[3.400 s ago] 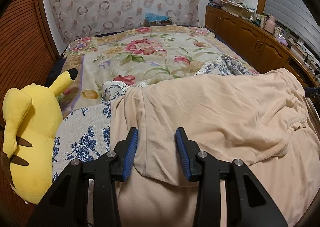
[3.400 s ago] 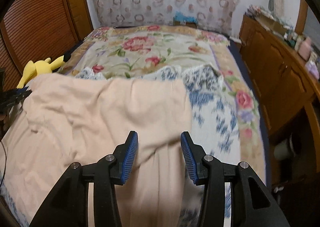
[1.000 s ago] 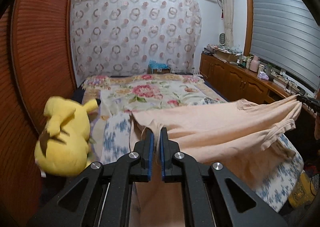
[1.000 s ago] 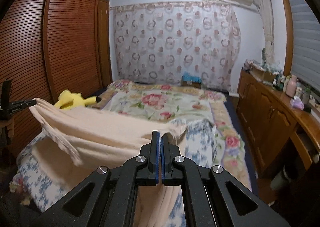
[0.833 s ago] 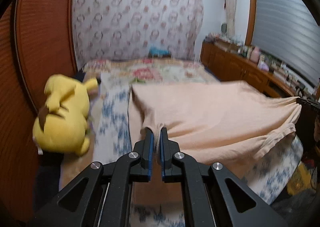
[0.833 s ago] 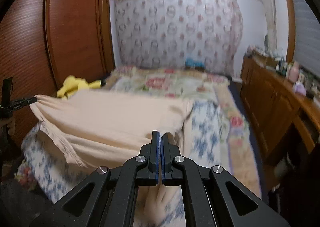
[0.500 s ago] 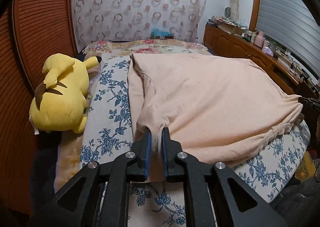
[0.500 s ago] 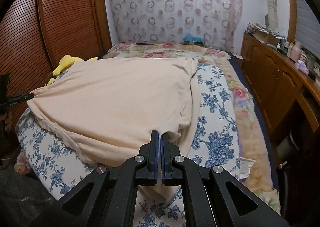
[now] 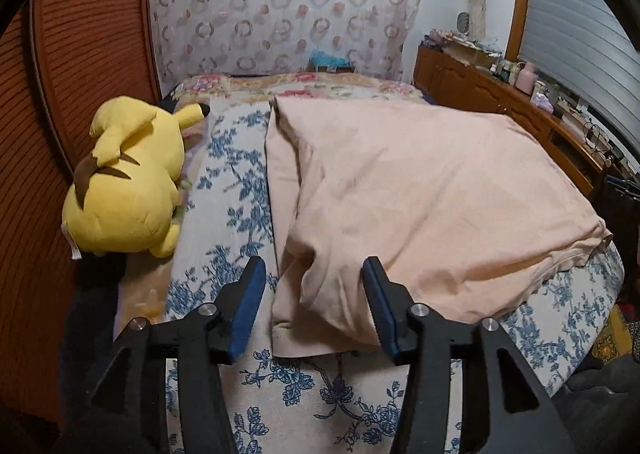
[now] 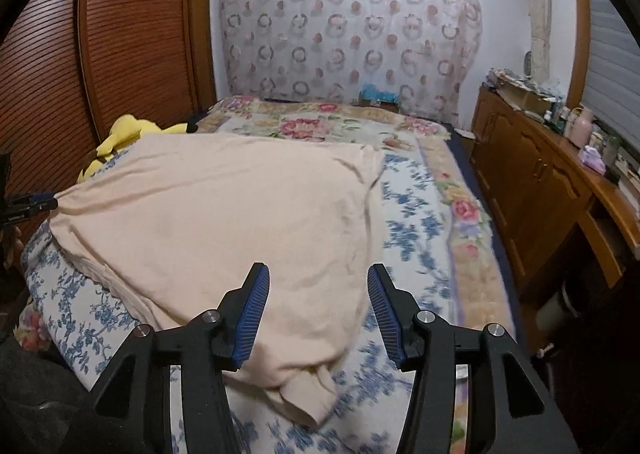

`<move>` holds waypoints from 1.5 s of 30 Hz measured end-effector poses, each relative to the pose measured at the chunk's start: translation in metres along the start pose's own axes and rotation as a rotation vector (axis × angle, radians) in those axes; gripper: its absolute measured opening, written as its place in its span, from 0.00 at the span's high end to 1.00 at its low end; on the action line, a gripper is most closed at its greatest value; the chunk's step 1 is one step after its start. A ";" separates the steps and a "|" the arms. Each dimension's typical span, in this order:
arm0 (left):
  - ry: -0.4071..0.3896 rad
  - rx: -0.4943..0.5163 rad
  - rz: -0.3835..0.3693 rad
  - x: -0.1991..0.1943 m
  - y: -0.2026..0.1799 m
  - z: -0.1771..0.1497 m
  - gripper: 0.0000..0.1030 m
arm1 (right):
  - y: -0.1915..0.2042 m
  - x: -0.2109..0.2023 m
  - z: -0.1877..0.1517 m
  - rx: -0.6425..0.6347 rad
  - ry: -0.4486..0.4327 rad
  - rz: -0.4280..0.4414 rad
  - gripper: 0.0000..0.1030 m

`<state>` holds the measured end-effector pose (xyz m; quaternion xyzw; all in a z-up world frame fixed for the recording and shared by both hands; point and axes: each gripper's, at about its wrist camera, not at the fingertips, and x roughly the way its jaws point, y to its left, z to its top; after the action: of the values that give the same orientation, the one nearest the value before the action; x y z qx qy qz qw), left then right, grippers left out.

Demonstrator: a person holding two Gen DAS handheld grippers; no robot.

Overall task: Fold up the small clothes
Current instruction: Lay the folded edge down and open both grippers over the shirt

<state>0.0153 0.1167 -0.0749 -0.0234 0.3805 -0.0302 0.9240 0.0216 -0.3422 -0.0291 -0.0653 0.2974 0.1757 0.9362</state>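
Observation:
A peach T-shirt (image 9: 420, 198) lies spread on the blue-flowered bed sheet (image 9: 236, 190). My left gripper (image 9: 314, 282) is open, just above the shirt's near left corner, touching nothing. In the right wrist view the same shirt (image 10: 224, 214) spreads across the bed, one sleeve (image 10: 304, 398) lying by the near edge. My right gripper (image 10: 318, 290) is open over the shirt's near right corner. The left gripper's tip (image 10: 36, 203) shows at the far left edge of that view, at the shirt's other corner.
A yellow plush toy (image 9: 128, 182) lies on the bed's left side against a wooden slatted wardrobe (image 9: 80, 54). A floral quilt (image 10: 320, 122) covers the bed's far end. A wooden cabinet (image 10: 540, 182) with several small items runs along the right.
Both grippers lowered the held shirt onto the bed, then opened and let go of its corners. The shirt now lies flat.

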 end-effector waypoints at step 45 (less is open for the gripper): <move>0.064 -0.056 0.011 0.023 0.008 -0.013 0.45 | 0.026 0.085 0.003 -0.053 0.162 0.061 0.39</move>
<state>0.0224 0.1229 -0.1008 -0.0463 0.4108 -0.0150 0.9104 0.0784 -0.2927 -0.0761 -0.0948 0.3691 0.2059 0.9013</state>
